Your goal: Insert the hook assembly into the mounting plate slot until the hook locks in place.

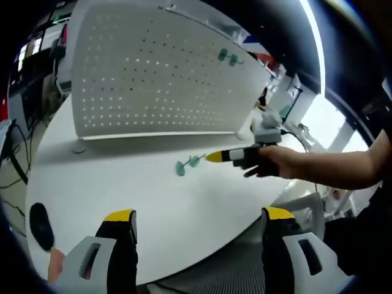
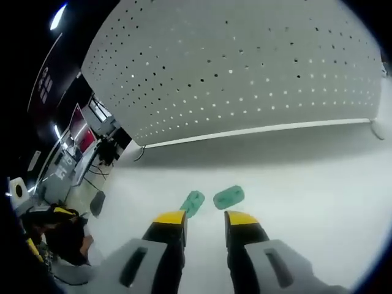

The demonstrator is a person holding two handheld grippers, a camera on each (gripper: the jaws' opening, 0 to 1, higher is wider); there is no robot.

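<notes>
the green hook assembly (image 2: 211, 201) lies loose on the white bench (image 1: 153, 202), the right gripper (image 2: 204, 215) narrowly parted just before it, the left gripper (image 1: 199, 213) wide, so grasping and insertion into the perforated mounting plate (image 2: 245, 67) remain.

The table (image 1: 153, 202) looked smooth, matt white. The perforated panel (image 1: 153, 67) along its far edge appeared matt white sheet metal. The green hook piece (image 2: 228, 197) looked like smooth plastic, and the grippers' yellow tips (image 2: 169, 217) slightly glossy.

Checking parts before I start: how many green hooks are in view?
2: one green hook lies on the white table near the right gripper; another hangs on the pegboard at.
</notes>
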